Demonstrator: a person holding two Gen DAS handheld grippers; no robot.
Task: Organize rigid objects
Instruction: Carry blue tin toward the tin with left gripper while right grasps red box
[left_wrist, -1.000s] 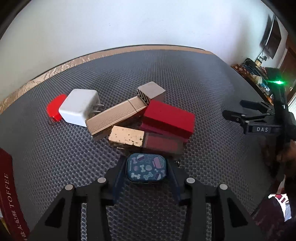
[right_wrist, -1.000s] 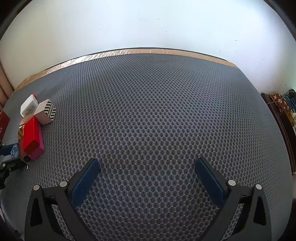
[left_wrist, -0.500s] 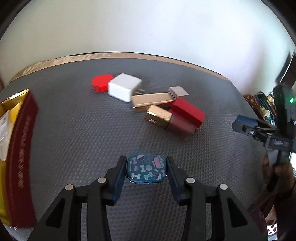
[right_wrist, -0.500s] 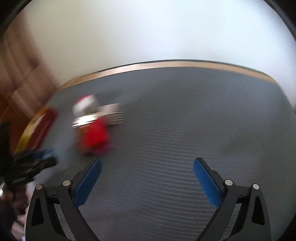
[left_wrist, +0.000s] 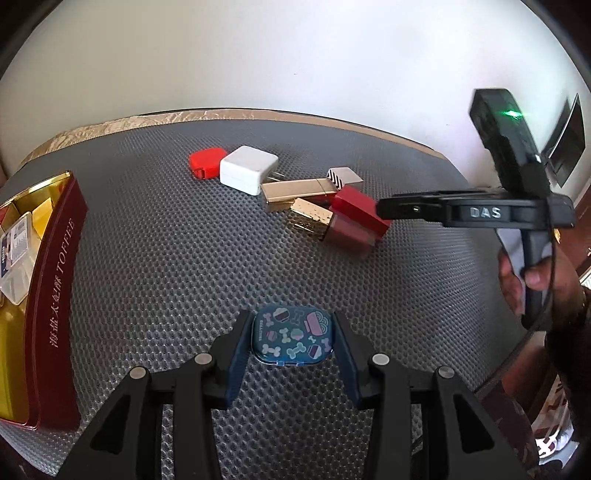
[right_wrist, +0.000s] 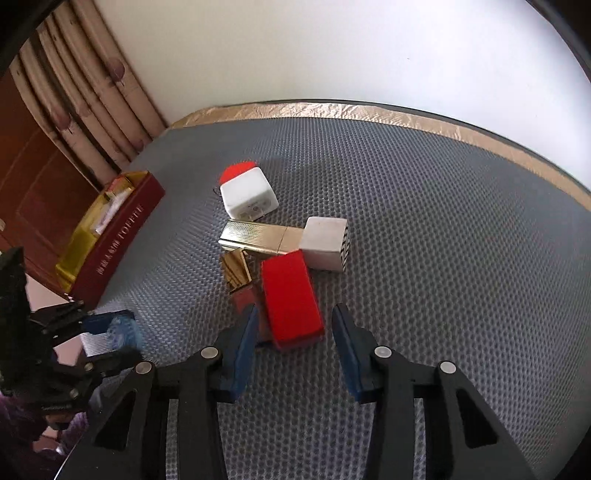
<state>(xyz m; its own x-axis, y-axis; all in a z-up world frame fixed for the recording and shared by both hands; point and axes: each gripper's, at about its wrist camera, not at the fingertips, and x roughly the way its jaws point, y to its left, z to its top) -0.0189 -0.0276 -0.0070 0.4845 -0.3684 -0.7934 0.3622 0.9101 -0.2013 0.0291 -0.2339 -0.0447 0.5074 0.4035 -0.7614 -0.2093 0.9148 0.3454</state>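
though flat, red box (right_wrist: 291, 299) lengthwise toward wall

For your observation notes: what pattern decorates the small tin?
Pastel bones and bowls on dark teal tin; left wrist view.

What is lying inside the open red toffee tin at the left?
Inside the toffee tin, a clear plastic box with a label lies on the golden lining. The tin's red wall hides the near part of the inside, so anything there cannot be seen.
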